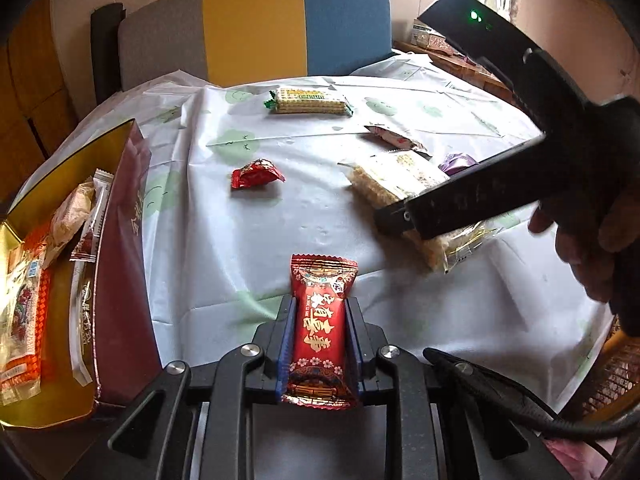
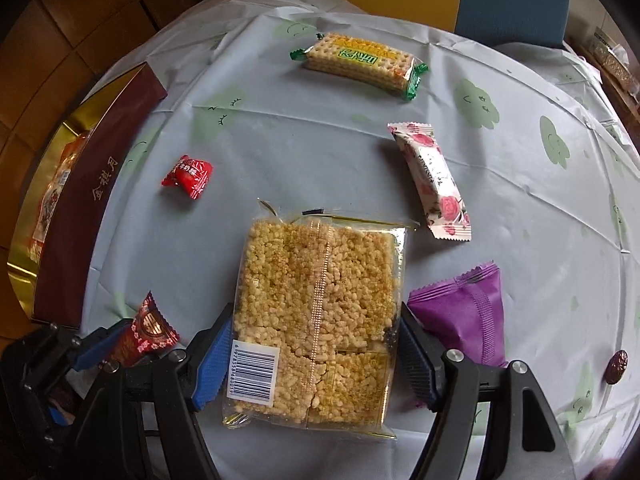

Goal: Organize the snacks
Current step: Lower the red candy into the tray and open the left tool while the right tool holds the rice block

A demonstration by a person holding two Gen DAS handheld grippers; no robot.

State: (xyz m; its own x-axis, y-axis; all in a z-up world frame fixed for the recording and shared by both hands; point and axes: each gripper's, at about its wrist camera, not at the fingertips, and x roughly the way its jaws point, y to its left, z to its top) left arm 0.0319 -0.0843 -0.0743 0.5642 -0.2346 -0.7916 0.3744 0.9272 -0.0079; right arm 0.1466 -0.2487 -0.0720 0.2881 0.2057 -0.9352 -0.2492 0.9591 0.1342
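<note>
Left hand-held gripper (image 1: 320,334): blue ribbed pads clamped on a glossy red foil bar (image 1: 320,332). Right hand-held gripper (image 2: 314,350): jaws wide, straddling a clear-wrapped puffed-rice slab (image 2: 320,312) lying flat on the worktop (image 2: 280,140); pad contact unclear. Beyond: crinkled red candy (image 2: 188,177), floral pack (image 2: 434,184), crackers (image 2: 360,62). Left: maroon box (image 2: 96,200).

Worktop (image 2: 280,128), pale cloth with green prints.
On it: cracker pack (image 2: 358,60), rice-cake pack (image 2: 316,312), small red candy (image 2: 188,177), maroon box (image 2: 96,200).

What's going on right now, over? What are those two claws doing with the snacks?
Left gripper shut on red bar. Right gripper open astride rice cake pack, pads not yet pressing. Purple packet crowds its right finger.
</note>
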